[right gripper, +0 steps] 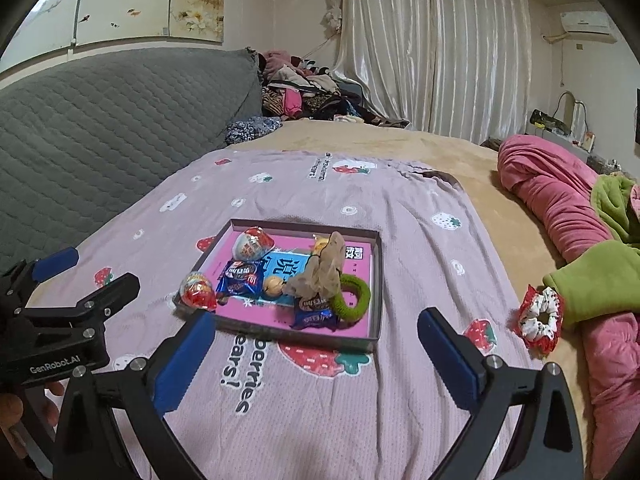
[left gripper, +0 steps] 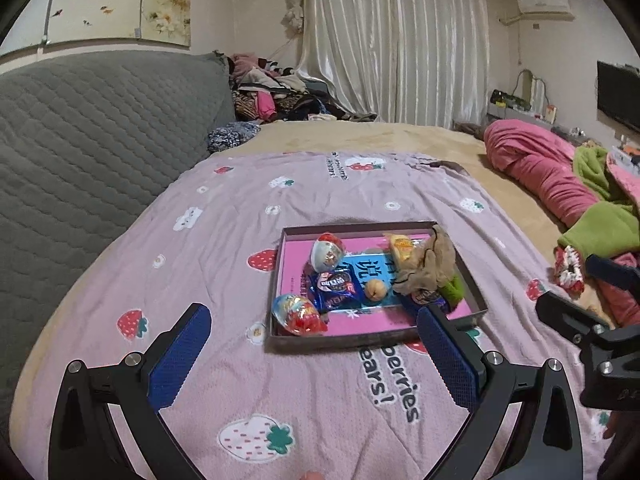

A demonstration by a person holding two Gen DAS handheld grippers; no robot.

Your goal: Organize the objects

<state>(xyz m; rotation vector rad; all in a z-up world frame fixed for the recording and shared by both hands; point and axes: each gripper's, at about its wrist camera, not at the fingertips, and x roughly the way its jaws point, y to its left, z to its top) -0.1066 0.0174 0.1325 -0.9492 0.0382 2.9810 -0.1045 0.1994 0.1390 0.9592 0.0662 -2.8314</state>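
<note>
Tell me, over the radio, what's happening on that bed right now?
Both claws, left and right, open, empty. Tray full of snacks. Red-white scrunchie outside the tray, unobstructed.

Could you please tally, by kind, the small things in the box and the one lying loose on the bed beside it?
Foil-wrapped toy eggs: 2
Blue snack packets: 2
Yellow snack packet: 1
Small round tan item: 1
Hair scrunchies, beige, green, red-and-white outside the box: 3
Total: 9

Grey quilted headboard [left gripper: 92,120], white curtains [left gripper: 392,40], clothes pile [left gripper: 280,92] in corner, wall air conditioner [left gripper: 543,3], television [left gripper: 618,94]
</note>
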